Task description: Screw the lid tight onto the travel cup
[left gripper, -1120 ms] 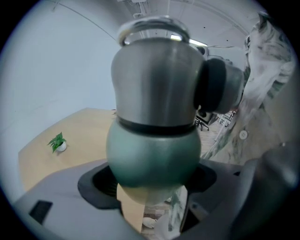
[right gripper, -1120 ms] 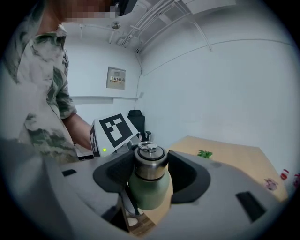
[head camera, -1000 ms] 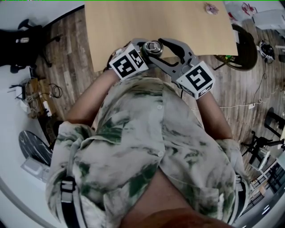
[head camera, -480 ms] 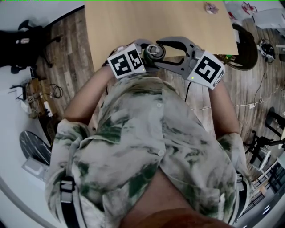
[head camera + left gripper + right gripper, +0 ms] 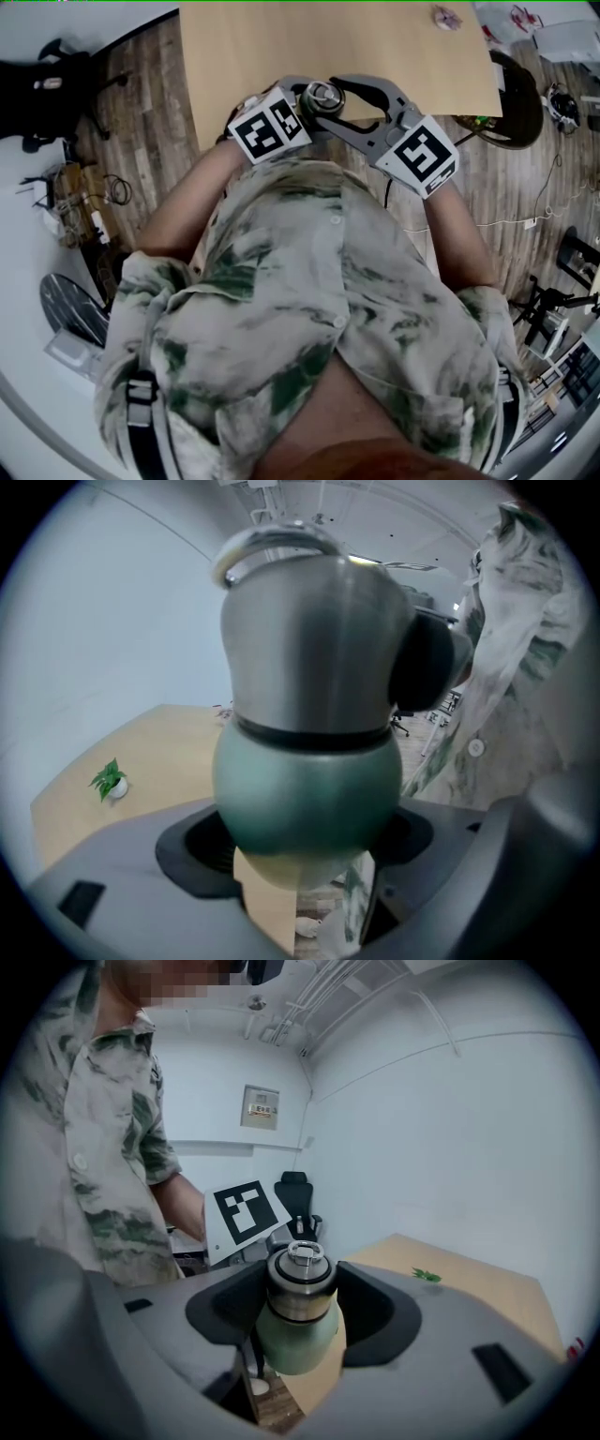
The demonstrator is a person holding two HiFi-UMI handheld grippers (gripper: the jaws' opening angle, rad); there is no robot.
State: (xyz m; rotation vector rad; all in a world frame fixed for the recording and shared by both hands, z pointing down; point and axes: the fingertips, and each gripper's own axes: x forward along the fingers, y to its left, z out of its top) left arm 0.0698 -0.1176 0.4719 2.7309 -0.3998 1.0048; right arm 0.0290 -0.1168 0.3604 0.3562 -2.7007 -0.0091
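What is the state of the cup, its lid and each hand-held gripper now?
travel cup: held off the table, lid on.
lid: on the cup; tightness cannot be seen.
left hand-held gripper: shut on the cup's green body.
right hand-held gripper: jaws have just been closing; shut on the lid.

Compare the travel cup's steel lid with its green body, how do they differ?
The lid is bare brushed steel; the body is matte pale green. The lid carries a loop handle on top; the body is plain. The lid sits above, the body below, a dark band between them. Both are round in section.
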